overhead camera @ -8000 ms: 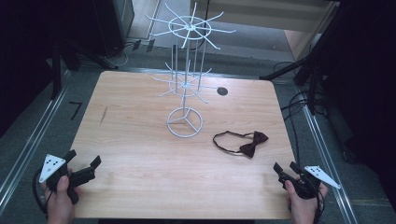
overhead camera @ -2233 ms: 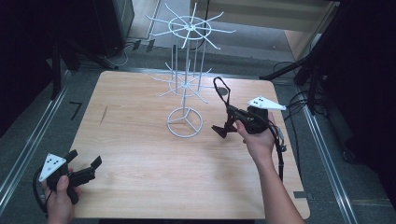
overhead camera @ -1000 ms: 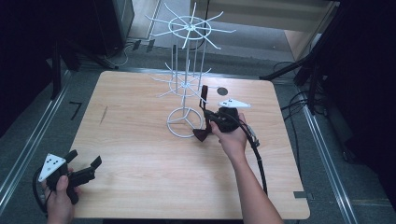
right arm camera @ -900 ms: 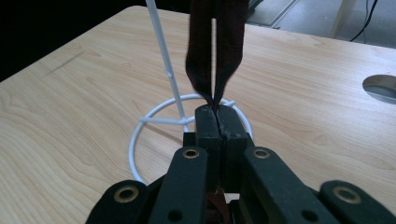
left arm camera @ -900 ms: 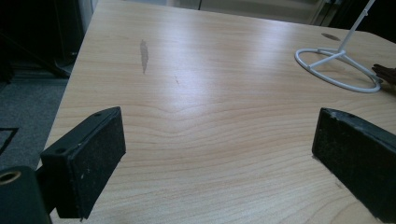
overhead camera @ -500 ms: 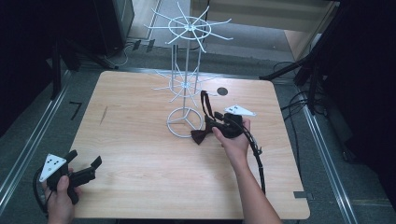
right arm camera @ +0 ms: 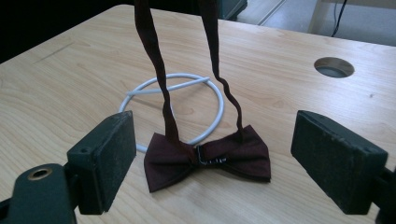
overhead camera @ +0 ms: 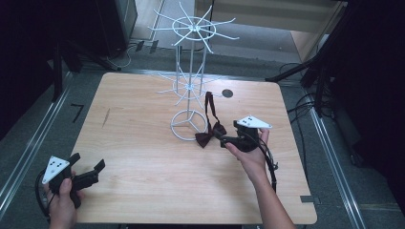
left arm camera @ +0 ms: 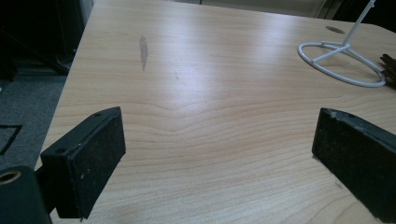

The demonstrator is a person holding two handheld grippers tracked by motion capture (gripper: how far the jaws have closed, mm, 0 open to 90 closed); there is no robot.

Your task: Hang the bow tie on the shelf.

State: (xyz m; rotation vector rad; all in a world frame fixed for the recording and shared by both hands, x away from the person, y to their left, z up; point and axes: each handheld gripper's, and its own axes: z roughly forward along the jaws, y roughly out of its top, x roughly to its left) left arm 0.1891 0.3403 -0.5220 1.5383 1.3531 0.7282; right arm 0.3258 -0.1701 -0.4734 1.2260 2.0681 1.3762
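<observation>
Wood-grain table [overhead camera: 143,143], white wire stand [overhead camera: 190,86], dark room

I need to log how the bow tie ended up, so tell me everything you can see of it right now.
The bow tie is dark maroon, of cloth by its look, with a small dark clasp at the knot. Its strap runs up in a loop to a prong of the white wire rack, so it looks hung there. The bow sits low at the table, against the rack's ring base. The right hand-held gripper is open on either side of it, not touching.
</observation>
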